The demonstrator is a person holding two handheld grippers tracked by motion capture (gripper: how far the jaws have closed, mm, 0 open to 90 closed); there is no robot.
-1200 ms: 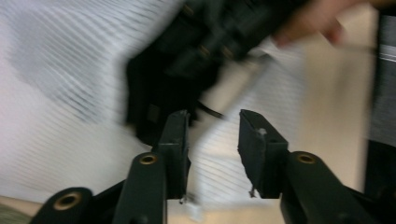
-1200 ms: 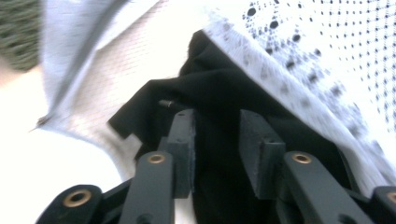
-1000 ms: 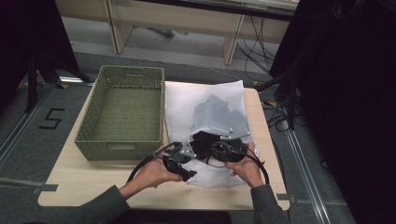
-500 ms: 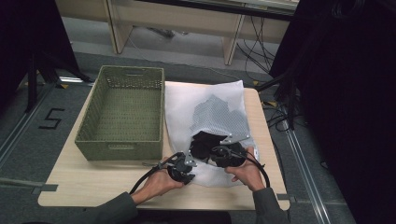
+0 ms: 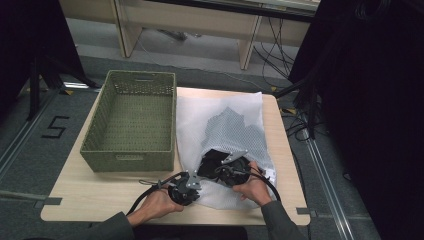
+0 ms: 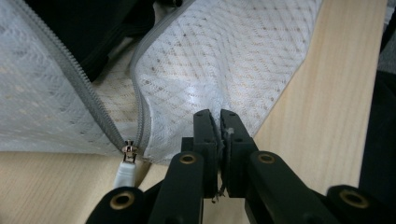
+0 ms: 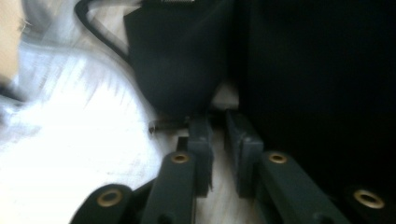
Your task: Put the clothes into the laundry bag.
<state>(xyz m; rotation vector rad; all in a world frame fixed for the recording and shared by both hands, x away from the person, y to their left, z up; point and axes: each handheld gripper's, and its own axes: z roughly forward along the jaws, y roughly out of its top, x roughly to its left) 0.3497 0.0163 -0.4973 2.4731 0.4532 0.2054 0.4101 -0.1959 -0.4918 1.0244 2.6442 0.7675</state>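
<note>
White mesh zip laundry bag (image 5: pixel 220 125) gripped at its open end on counter (image 5: pixel 100 195).
Bag edge pinched by left hand-held gripper (image 6: pixel 219 122); right hand-held gripper (image 7: pixel 218 122), jaws just closing, grip can't be told, by black garment (image 7: pixel 187 56).

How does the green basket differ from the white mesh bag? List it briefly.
The basket is green, the mesh bag white. The basket is stiff with upright walls; the mesh bag lies soft and flat. The basket is empty; the mesh bag holds dark clothing, its zip open. Both rest on the wooden table.
</note>
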